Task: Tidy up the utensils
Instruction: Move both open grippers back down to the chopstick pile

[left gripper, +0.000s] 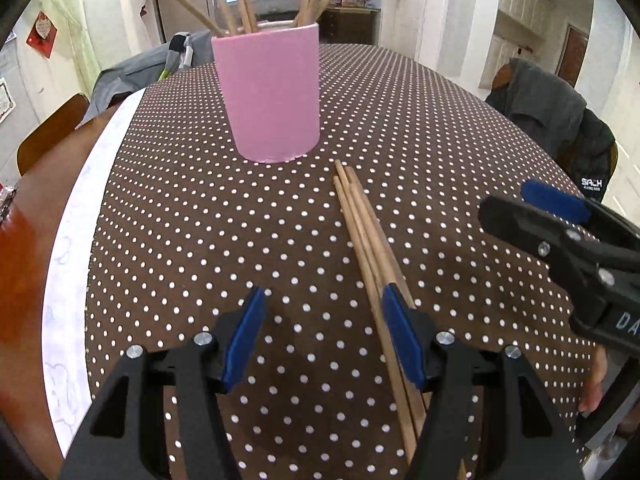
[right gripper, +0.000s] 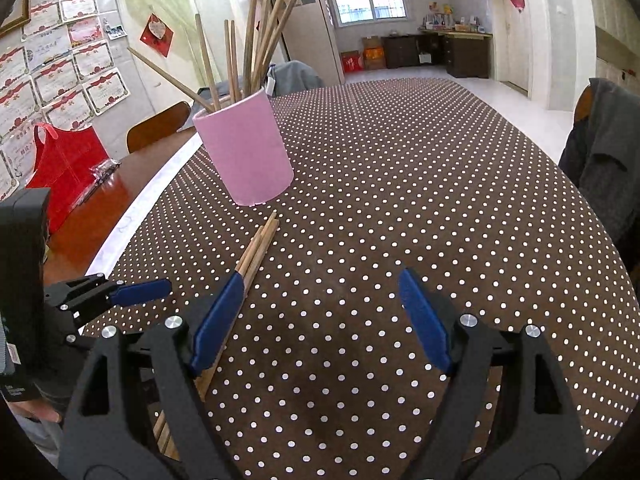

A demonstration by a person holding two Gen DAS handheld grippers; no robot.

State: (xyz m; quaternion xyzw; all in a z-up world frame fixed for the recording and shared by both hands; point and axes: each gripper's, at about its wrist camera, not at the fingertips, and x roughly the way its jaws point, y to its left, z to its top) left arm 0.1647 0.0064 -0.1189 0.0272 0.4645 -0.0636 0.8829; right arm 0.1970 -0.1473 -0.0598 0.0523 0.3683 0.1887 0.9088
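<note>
Left wrist view: left tongs spread, nothing pinched, low over the dotted surface. Chopsticks lie flat in a bundle, running from just short of the pink cup back under the right-hand pad. Cup upright, holding more sticks. Right tongs also spread and empty; in the right wrist view the bundle passes under their left pad.

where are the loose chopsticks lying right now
The loose chopsticks lie bundled flat on the dotted tablecloth, tips just short of the pink cup, running back between the two tools, beside the left tool's right finger.
</note>
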